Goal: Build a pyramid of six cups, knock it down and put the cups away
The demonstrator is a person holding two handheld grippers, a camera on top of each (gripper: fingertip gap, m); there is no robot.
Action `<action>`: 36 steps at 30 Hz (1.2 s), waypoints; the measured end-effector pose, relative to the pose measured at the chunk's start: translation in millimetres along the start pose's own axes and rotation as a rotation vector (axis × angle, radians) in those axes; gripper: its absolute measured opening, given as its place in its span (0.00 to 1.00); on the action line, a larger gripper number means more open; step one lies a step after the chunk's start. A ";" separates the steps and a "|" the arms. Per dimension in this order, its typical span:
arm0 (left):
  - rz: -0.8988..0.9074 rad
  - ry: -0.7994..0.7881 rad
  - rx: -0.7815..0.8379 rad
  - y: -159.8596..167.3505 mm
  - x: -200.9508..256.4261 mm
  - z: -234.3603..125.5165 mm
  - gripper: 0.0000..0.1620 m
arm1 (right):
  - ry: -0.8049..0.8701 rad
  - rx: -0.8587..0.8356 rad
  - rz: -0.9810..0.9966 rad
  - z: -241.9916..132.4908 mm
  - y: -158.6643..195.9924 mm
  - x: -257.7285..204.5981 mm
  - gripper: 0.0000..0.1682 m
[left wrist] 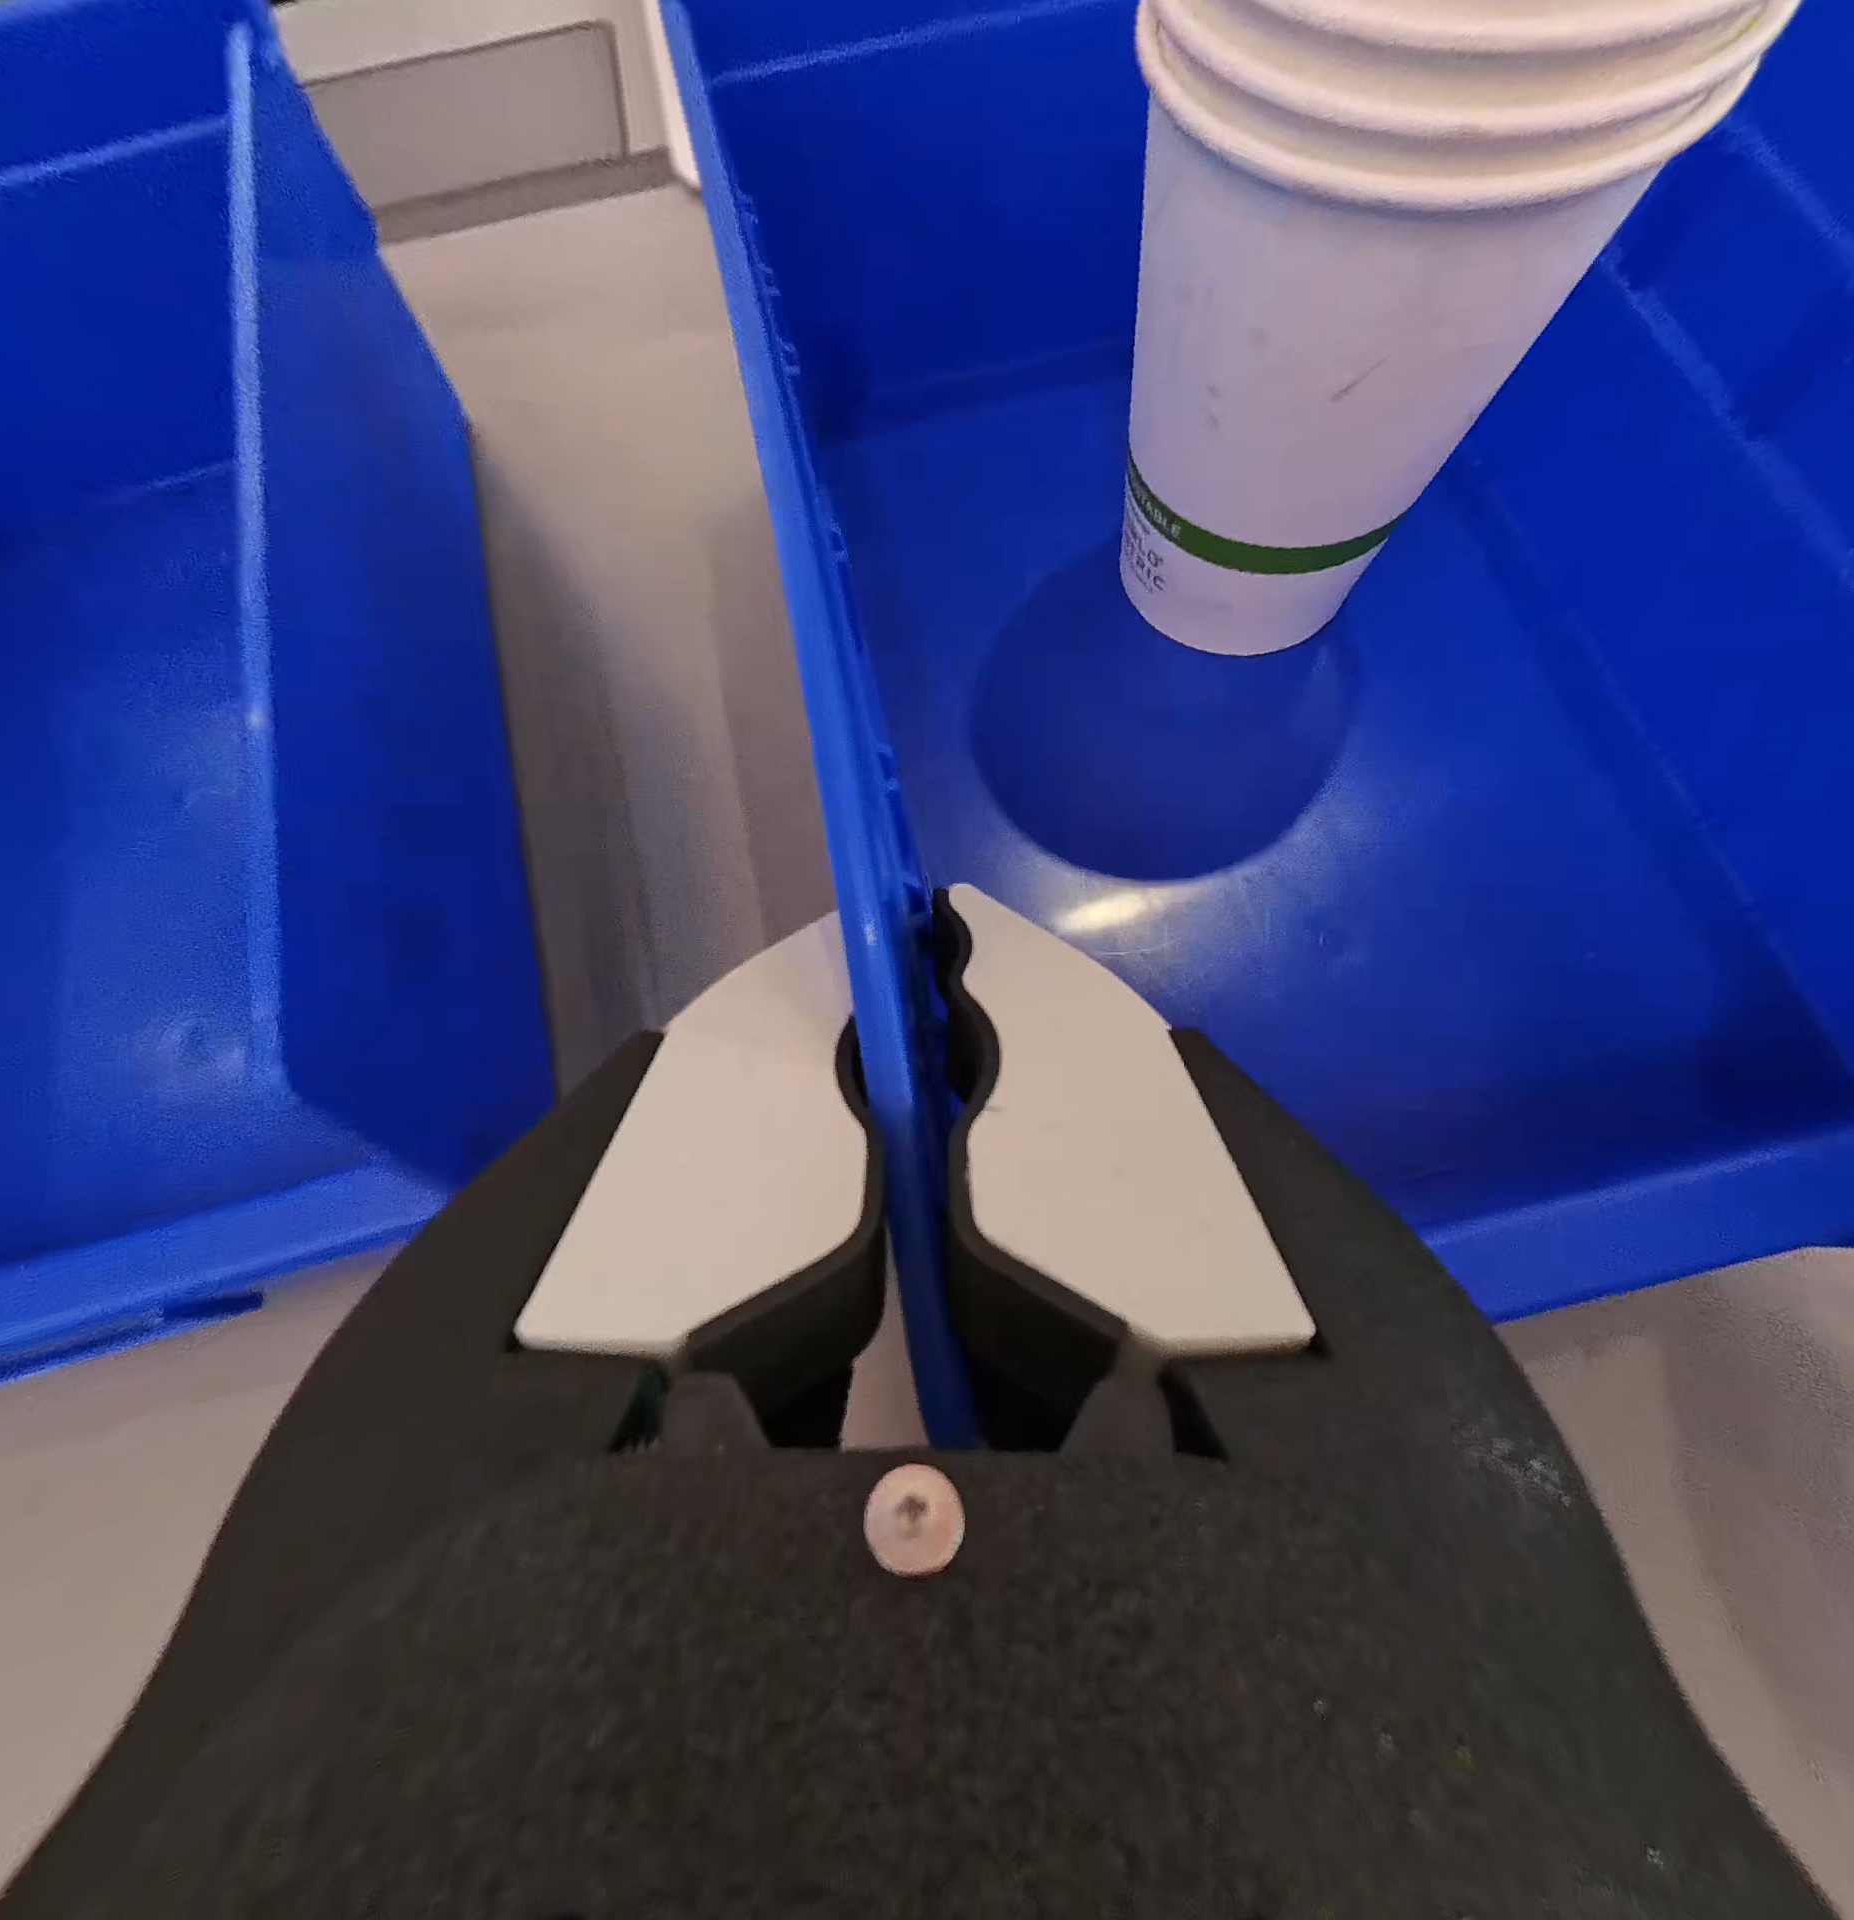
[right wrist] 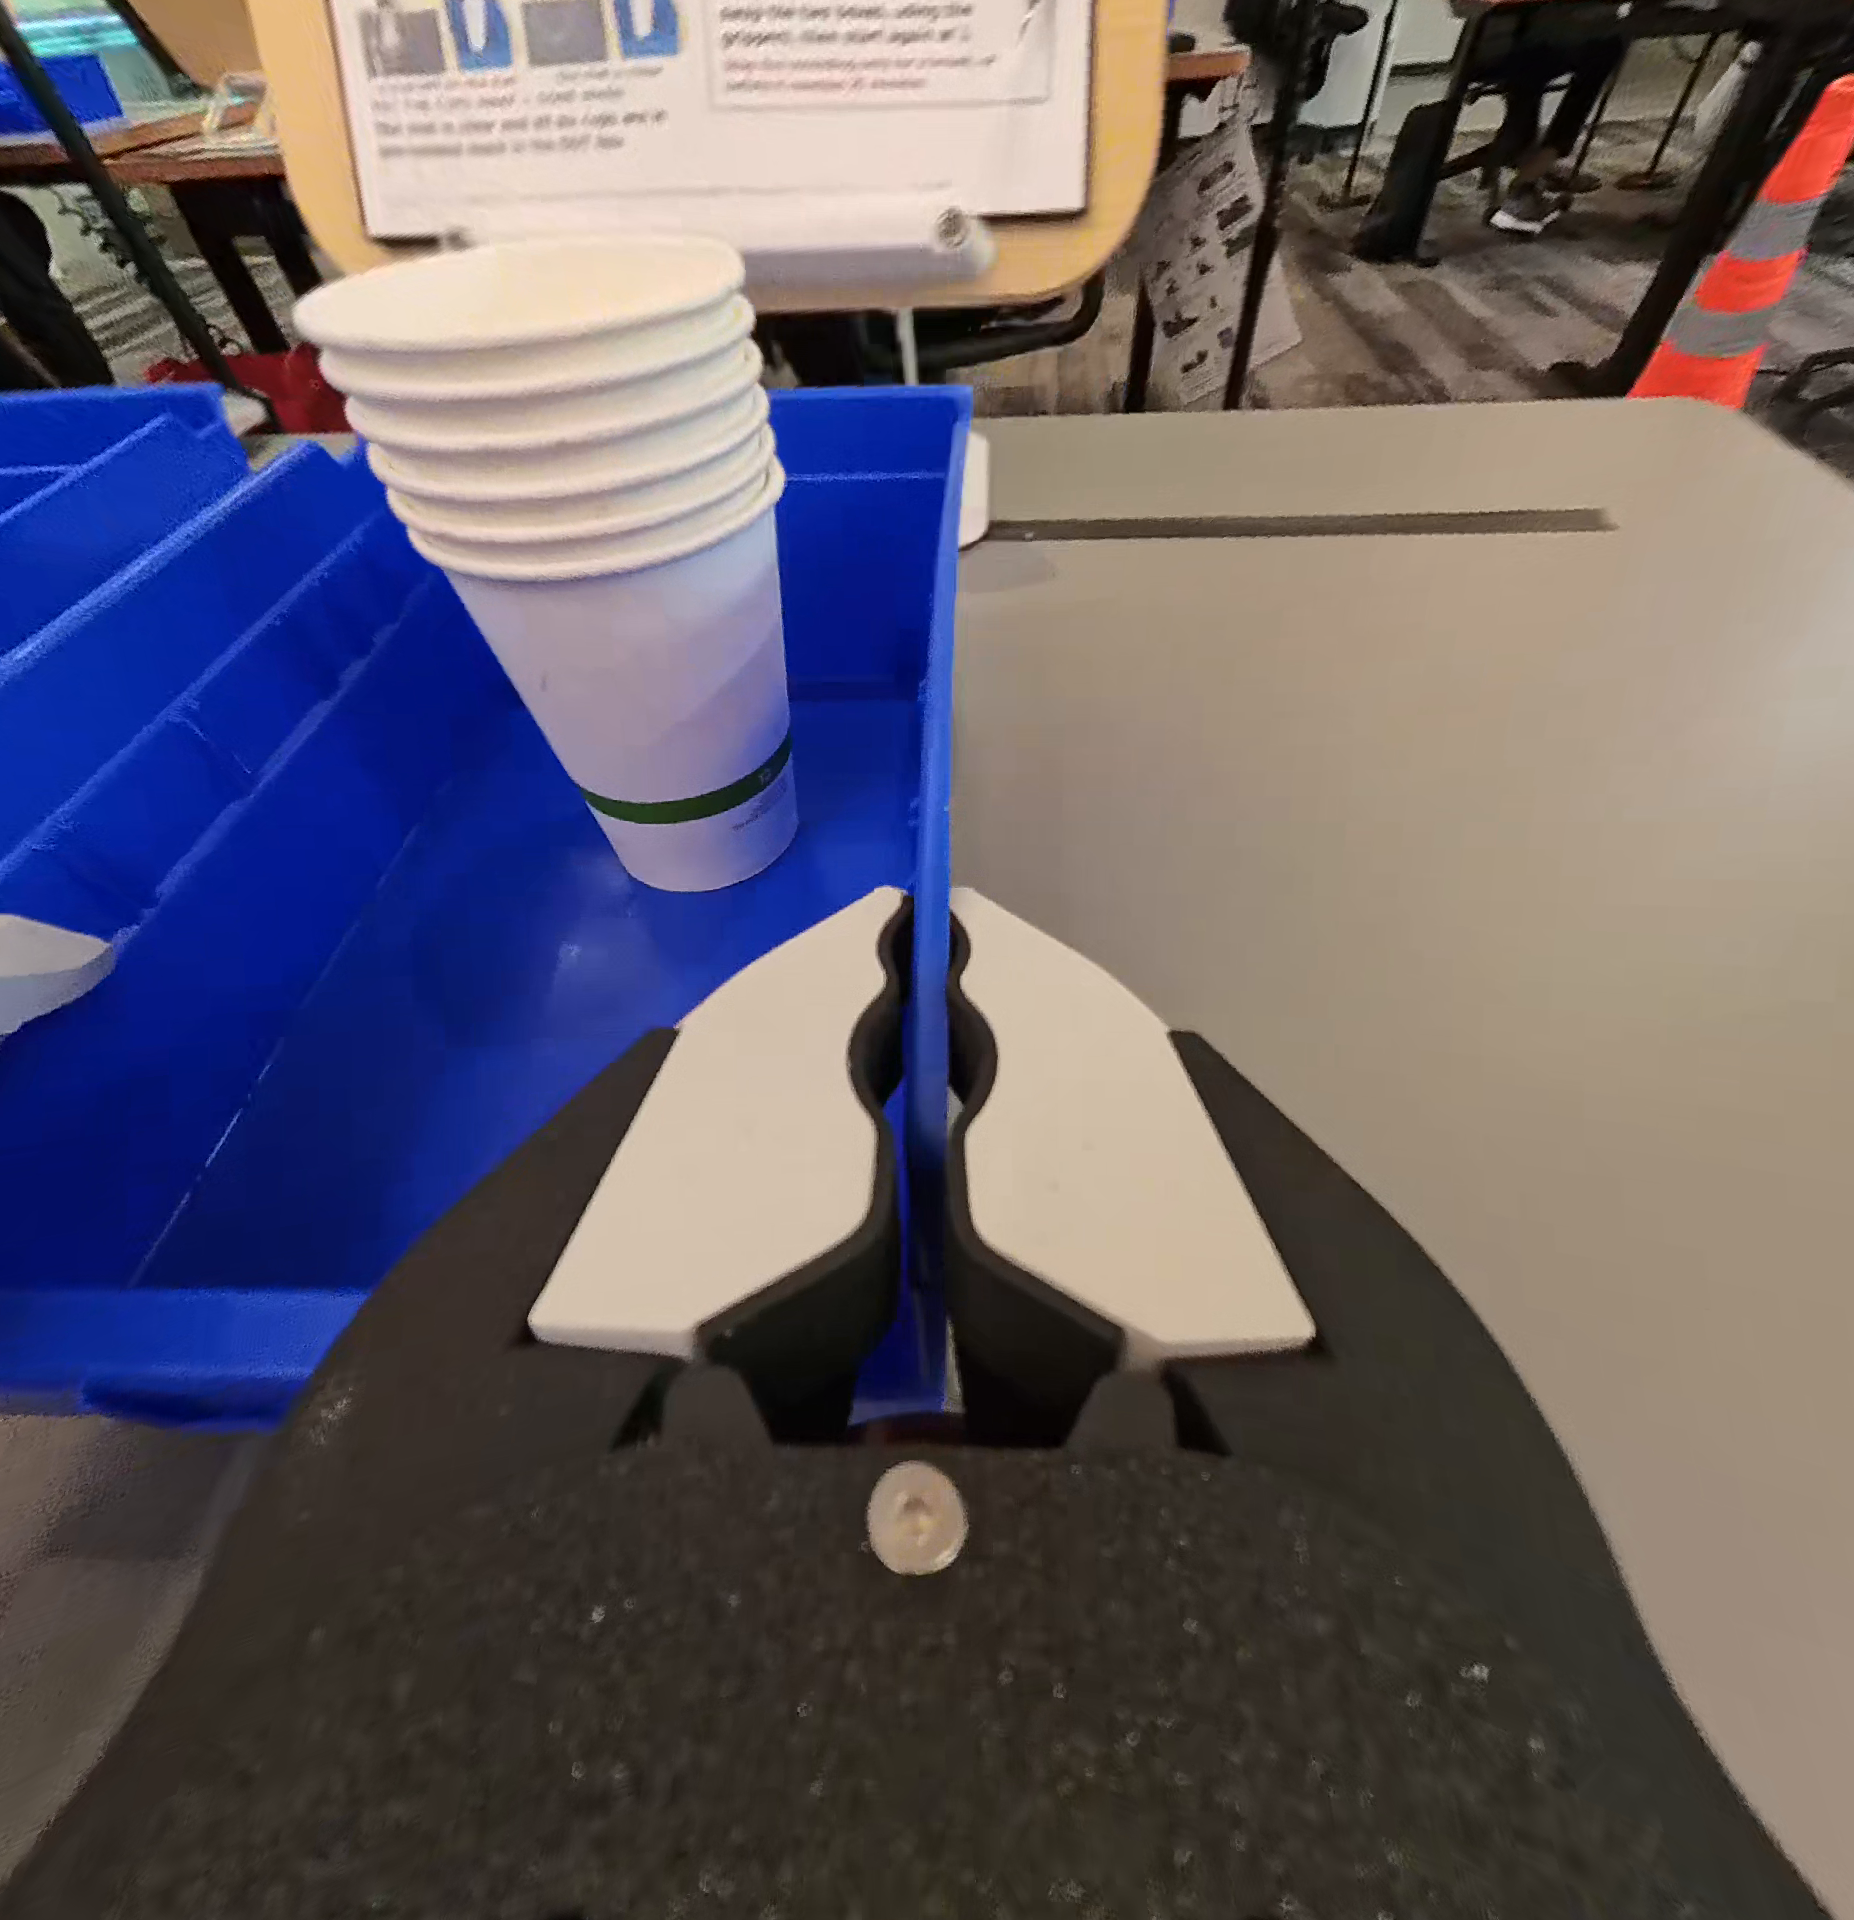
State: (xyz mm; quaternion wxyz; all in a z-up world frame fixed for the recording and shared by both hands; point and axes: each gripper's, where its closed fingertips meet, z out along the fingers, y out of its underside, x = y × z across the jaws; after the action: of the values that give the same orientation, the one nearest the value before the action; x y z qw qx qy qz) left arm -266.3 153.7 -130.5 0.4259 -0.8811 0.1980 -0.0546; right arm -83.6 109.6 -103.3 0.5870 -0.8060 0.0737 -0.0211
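1. Our left gripper pinches the left side wall of the blue bin, its fingers pressed onto the thin plastic from both sides.
2. Our right gripper clamps the bin's right side wall the same way, one of its fingers inside the bin and the other over the grey bench.
3. The stack of cups, white with a green band near the base, stands nested and upright on the bin's floor, leaning slightly, beyond both grippers.
4. With all cups nested inside, we judge the putting-away nearly done; holding opposite walls likely lets us lift or shift the bin evenly without tipping the stack.
5. Both grippers reach forward and slightly downward along the walls, near the bin's front end.
6. A second blue bin sits just left of the held one, with a strip of bench between.
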 end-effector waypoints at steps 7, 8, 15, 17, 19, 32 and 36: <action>0.013 0.021 0.037 4.4 -11.7 3.1 0.12 | -0.106 0.040 -0.036 8.6 4.3 -11.9 0.06; 0.013 0.041 0.071 1.2 -11.8 -3.6 0.26 | -0.123 0.039 -0.061 1.5 3.9 -9.9 0.15; -0.176 0.124 0.297 14.4 -100.8 -102.7 0.45 | -0.530 0.256 -0.284 -89.3 -0.4 -61.4 0.31; -0.222 0.034 0.291 33.8 -164.5 -104.4 0.41 | -0.611 0.251 -0.310 -100.1 11.4 -84.8 0.32; -0.241 -0.098 0.167 60.9 -226.1 -87.2 0.47 | -0.691 0.206 -0.331 -108.8 24.2 -111.5 0.32; -0.330 -0.034 0.044 53.4 -280.2 -27.3 0.04 | -0.629 -0.010 -0.297 -76.5 34.7 -227.0 0.40; -0.342 -0.088 0.037 88.7 -265.5 -72.1 0.04 | -0.613 -0.050 -0.189 -61.7 34.6 -264.5 0.40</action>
State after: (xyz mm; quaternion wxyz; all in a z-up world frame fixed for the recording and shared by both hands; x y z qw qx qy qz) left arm -555.4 156.5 -134.2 0.4348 -0.8955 0.0255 -0.0911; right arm -355.6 79.0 -103.0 0.5574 -0.7922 -0.1811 0.1701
